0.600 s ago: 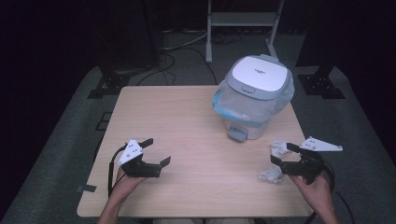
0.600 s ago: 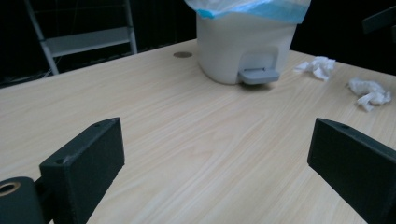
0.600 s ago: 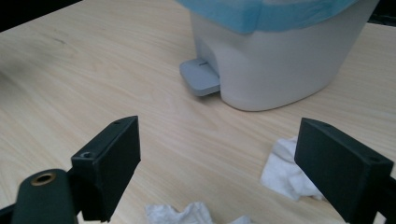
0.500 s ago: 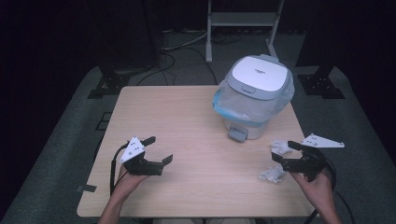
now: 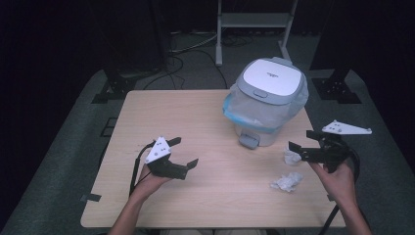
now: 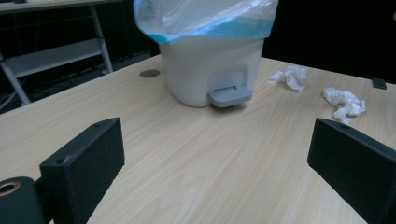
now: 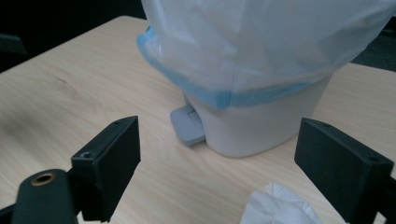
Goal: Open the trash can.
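**Dark room, pale desk: both jaws released near the crumpled tissues**

Dark walls and a grey floor surround your pale wooden desk (image 5: 210,122). On it, toward the far right corner, stands a small white pedal bin (image 5: 266,100) with its lid down, a clear bag with a blue hem folded over its rim, and a grey pedal (image 5: 248,141) that faces the near edge.

Your right gripper (image 5: 304,143) hovers at the right edge of the desk, its jaws spread wide with nothing between them. Just beside its nearer jaw lies one crumpled tissue (image 5: 292,156); in the right gripper view that tissue (image 7: 275,205) sits low between the two jaws, untouched, with the bin (image 7: 261,130) ahead. A second crumpled tissue (image 5: 288,181) lies a little closer to the near edge, apart from the first.

Your left gripper (image 5: 184,152) rests over the near left part of the desk, well apart from the bin and from both tissues. Its jaws are also released and hold nothing. The left gripper view looks across bare wood toward the bin (image 6: 210,70) and the two tissues (image 6: 292,77) (image 6: 344,101) to its right.
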A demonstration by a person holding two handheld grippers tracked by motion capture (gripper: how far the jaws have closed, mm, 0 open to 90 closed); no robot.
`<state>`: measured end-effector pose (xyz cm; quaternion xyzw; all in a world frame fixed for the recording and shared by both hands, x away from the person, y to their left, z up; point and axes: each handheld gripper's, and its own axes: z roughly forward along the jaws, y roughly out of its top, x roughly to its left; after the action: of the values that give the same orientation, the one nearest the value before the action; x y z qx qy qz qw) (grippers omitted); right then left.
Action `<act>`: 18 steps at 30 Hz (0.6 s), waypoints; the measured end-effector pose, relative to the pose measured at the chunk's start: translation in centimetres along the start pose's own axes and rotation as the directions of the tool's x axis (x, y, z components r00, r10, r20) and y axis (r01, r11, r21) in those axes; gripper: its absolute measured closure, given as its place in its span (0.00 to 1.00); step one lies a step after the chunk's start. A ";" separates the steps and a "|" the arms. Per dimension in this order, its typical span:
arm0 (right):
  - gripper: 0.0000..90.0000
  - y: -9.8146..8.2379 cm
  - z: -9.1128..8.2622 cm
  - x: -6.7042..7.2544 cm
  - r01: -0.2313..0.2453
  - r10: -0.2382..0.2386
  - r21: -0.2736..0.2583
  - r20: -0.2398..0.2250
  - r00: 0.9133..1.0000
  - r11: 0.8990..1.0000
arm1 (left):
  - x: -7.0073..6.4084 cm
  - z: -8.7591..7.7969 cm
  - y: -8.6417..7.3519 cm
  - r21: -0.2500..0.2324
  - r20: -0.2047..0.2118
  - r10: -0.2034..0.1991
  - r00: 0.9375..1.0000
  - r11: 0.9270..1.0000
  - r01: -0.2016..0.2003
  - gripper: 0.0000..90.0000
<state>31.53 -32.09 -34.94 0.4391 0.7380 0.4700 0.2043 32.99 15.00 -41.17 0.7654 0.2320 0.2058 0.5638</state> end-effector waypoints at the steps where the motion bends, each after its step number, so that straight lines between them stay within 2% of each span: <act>1: 0.14 0.5 -0.1 -0.2 -0.006 0.006 -0.004 -0.004 1.000 1.000 | -0.1 0.3 0.2 -0.002 0.007 0.007 1.000 1.000 -0.007 0.03; 10: 0.14 5.1 -0.2 -1.4 -0.021 0.021 -0.031 0.007 1.000 0.999 | -0.7 4.7 3.4 0.008 0.081 0.072 0.994 0.997 -0.073 0.03; 13: 0.14 6.9 0.1 -2.0 -0.033 0.033 -0.035 0.004 0.999 0.999 | -0.7 6.3 4.9 0.005 0.104 0.084 0.991 0.996 -0.085 0.03; 14: 0.14 6.9 0.1 -2.0 -0.033 0.033 -0.035 0.004 0.999 0.999 | -0.7 6.3 4.9 0.005 0.104 0.084 0.991 0.996 -0.085 0.03; 15: 0.14 8.1 0.4 -2.4 -0.036 0.036 -0.021 0.007 0.999 0.999 | -0.7 6.7 5.5 0.002 0.109 0.083 0.991 0.996 -0.084 0.03; 18: 0.14 9.4 0.6 -2.9 -0.038 0.038 -0.015 0.015 0.999 0.999 | -0.6 7.7 6.8 0.000 0.124 0.089 0.988 0.996 -0.089 0.03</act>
<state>37.77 -32.60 -27.38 0.4552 0.7244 0.4759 0.2041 37.82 7.02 -36.85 0.7880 0.1627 0.1822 0.5651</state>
